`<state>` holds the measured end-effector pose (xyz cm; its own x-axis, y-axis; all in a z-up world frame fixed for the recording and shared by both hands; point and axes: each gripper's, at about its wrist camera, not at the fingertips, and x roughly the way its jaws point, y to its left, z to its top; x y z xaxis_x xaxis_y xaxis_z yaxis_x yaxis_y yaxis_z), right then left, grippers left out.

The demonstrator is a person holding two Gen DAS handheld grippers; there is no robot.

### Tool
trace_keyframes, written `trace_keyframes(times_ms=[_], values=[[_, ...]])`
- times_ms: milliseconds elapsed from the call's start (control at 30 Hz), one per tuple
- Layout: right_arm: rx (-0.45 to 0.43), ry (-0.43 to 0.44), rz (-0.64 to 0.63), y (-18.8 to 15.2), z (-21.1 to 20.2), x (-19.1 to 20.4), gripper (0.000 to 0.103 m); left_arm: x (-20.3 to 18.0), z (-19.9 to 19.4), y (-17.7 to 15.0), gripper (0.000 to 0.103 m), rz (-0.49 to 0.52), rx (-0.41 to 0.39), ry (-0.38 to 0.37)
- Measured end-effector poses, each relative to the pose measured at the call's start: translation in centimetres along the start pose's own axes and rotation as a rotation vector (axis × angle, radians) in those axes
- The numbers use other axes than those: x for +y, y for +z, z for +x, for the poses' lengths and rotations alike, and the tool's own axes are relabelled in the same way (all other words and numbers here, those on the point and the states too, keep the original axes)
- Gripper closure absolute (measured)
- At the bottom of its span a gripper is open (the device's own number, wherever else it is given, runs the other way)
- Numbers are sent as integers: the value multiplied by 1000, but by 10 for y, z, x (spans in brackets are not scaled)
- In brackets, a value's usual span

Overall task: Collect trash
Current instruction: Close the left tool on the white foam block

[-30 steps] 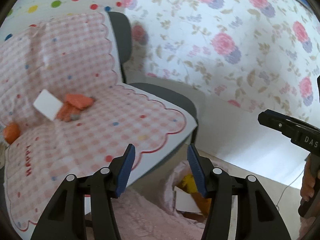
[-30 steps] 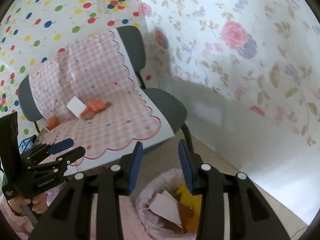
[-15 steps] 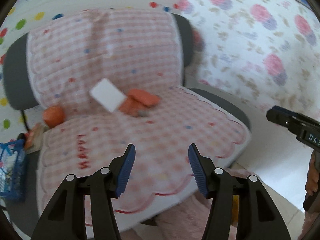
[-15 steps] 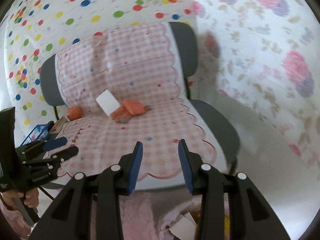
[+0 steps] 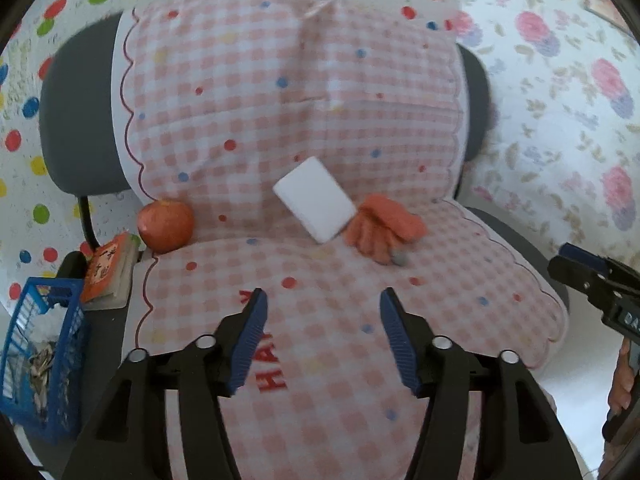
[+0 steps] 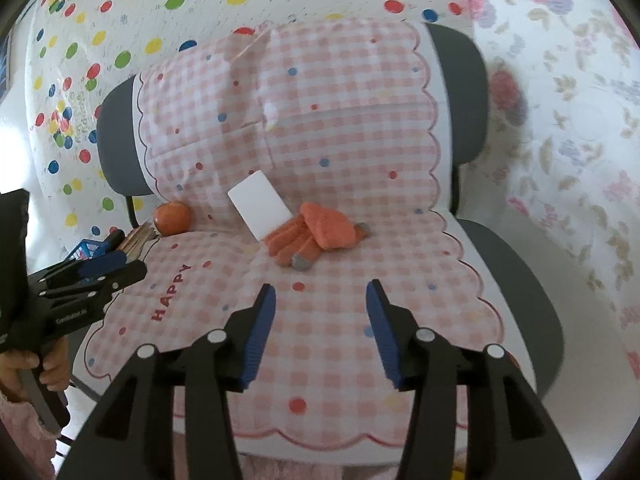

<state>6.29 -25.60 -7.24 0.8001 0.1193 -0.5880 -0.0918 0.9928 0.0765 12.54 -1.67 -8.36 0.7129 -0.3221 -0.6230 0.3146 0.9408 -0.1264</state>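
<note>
Pink-checked quilted fabric [image 5: 248, 120] is covering a grey office chair [image 6: 468, 92]. A white rectangular card [image 5: 316, 204] is leaning at the far end of the seat, touching an orange knitted glove [image 5: 384, 224] on its right; a round orange fruit [image 5: 166, 224] is sitting far left. The left tool [image 5: 322, 340] and right tool [image 6: 320, 332] are hovering near the seat's front edge, jaws apart, having just been opening, holding nothing.

A home: cushioned chair [image 5: 64, 120], floral wallpaper [image 5: 560, 100].
</note>
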Motion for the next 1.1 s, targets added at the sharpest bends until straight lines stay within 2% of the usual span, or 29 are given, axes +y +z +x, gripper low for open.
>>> trace_keyframes(times_ms=[200,533,633,733,933,1033,1100], values=[[21,-4,-22,19,43,3,56,20,52,19,41,-5,40,56],[71,-3,-49,52,130,-8,56,25,126,54,41,-7,82,9],[69,3,-34,58,144,-12,56,23,150,62,36,-1,112,0],[68,18,-17,61,154,-16,56,27,172,71,36,-22,144,-16],[88,26,-6,62,169,-25,56,38,201,86,35,-99,150,-109],[98,30,8,63,173,-29,56,39,205,92,35,-116,133,-191],[100,30,12,62,173,-30,56,41,198,94,40,-129,100,-223]])
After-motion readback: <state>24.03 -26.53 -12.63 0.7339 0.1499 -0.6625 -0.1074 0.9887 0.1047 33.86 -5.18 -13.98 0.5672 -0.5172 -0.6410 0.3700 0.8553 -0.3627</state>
